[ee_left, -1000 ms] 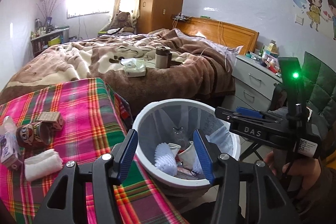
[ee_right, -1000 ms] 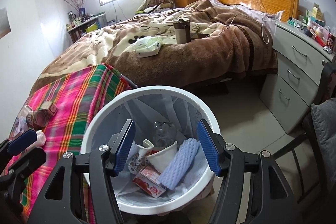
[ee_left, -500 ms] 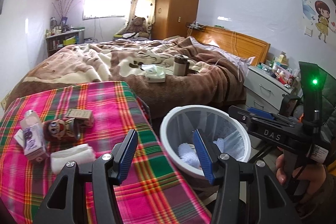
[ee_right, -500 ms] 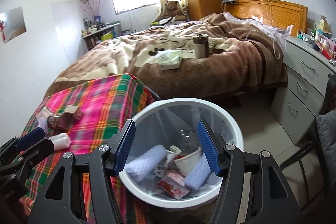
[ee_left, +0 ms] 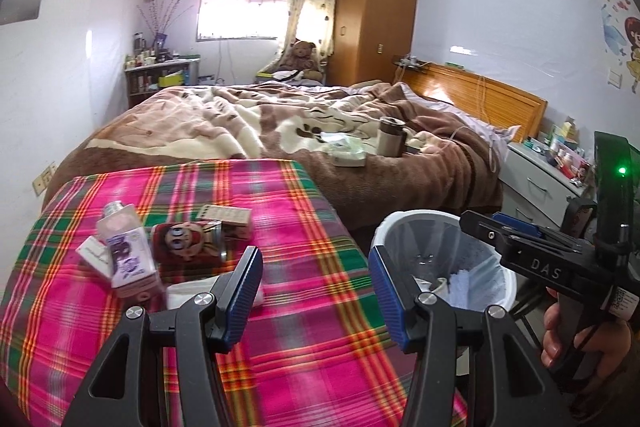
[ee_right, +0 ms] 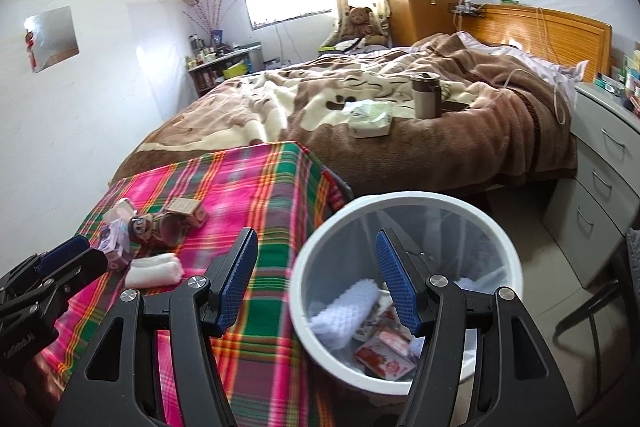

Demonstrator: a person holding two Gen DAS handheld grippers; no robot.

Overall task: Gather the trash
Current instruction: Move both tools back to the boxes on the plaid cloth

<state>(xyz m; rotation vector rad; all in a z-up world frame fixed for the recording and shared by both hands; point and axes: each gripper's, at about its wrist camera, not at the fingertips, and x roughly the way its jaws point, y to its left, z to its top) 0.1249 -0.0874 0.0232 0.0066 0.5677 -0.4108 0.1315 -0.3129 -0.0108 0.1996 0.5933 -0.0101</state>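
Note:
A white trash bin (ee_right: pixel 406 203) stands on the floor beside the plaid-covered table (ee_left: pixel 280 355) and holds foam, a cup and a red packet. On the table lie a purple-labelled bottle (ee_left: pixel 124 247), a cartoon can (ee_left: pixel 186 241), a small box (ee_left: pixel 224 215) and a rolled white tissue (ee_right: pixel 154 269). My left gripper (ee_left: pixel 314 293) is open and empty above the table's right edge. My right gripper (ee_right: pixel 316 281) is open and empty over the bin's left rim; it also shows in the left wrist view (ee_left: pixel 516 227).
A bed with a brown blanket (ee_left: pixel 320 123) lies behind the table, with a thermos (ee_left: pixel 390 137) and a tissue pack (ee_left: pixel 348 153) on it. A grey drawer unit (ee_right: pixel 596 187) stands right of the bin. The bin also shows in the left wrist view (ee_left: pixel 412 221).
Both grippers have swung left from the bin toward the table. The table items have come further into view. Both stay open and empty.

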